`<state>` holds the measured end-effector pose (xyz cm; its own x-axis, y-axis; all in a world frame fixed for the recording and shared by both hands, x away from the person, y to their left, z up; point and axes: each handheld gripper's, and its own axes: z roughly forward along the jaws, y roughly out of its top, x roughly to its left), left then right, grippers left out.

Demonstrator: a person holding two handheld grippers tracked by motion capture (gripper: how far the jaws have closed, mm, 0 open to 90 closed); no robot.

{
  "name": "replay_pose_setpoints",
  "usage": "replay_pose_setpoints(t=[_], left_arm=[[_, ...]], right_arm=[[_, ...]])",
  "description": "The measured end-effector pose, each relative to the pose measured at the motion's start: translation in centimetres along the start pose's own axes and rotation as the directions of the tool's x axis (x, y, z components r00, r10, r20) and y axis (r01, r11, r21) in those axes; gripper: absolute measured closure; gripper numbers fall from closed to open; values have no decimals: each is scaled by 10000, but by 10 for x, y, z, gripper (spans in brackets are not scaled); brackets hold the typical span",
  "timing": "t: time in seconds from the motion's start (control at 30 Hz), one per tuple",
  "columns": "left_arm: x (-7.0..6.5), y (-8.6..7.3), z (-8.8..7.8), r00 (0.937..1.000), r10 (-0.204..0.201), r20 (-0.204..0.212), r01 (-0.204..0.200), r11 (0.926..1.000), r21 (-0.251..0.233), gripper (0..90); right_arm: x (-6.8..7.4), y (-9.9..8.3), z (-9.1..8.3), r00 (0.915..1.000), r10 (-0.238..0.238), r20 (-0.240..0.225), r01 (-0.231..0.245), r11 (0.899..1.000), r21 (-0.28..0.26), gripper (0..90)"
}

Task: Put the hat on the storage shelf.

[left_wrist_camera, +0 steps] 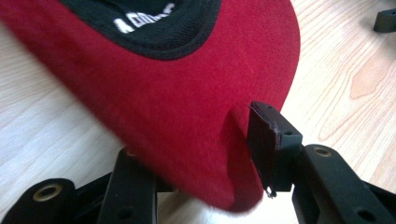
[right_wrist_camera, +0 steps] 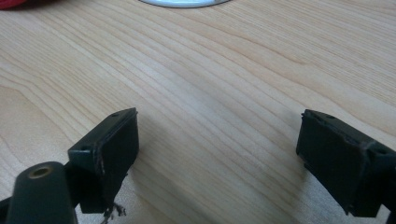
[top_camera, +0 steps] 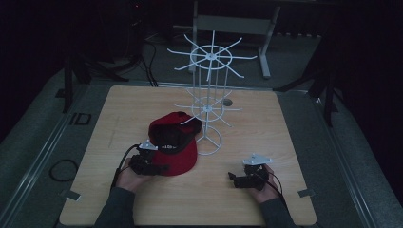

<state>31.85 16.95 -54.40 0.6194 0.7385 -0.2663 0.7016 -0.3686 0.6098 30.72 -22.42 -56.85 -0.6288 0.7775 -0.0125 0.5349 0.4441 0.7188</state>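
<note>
A red cap (top_camera: 173, 142) with a black lining lies on the wooden table (top_camera: 266, 123), its brim toward the person. My left gripper (top_camera: 161, 167) is at the brim's near edge. In the left gripper view the red brim (left_wrist_camera: 187, 107) runs between the jaws. The right-hand pad (left_wrist_camera: 271, 144) rests against the brim's edge, and the other jaw is partly hidden under the brim. The jaws stand wide and do not pinch it. My right gripper (top_camera: 234, 178) rests near the front right of the table. It is open, with bare wood between its pads (right_wrist_camera: 116, 144).
A white wire display rack (top_camera: 207, 85) with spoked arms stands just behind the cap on a round base (top_camera: 209, 140); that base's rim (right_wrist_camera: 184, 2) is ahead of the right gripper. Dark stands and cables surround the table.
</note>
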Motion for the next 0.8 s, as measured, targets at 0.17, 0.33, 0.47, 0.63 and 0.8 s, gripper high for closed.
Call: replay_pose_setpoints(t=[0.17,0.33,0.47,0.63,0.8], left_arm=[[2,3,7,9993,-230,295,228,9997,53,577],[1,2,5,9989,-348,330,353,9993,-136,650],[1,1,1,9993,-342,138,346,9988,-336,692],[5,-2,-5,9990,-452,29,453,9970,-622,753],[11,-6,-18,9973,-476,-562,408,9924,-1162,849]], right_arm=[[0,0,0,10000,-3,0,3,10000,-1,129],[0,0,0,10000,-1,1,1,10000,-2,129],[0,0,0,10000,1,0,-1,10000,-1,129],[0,0,0,10000,2,0,-2,10000,-1,129],[0,0,0,10000,2,0,-2,10000,-1,129]])
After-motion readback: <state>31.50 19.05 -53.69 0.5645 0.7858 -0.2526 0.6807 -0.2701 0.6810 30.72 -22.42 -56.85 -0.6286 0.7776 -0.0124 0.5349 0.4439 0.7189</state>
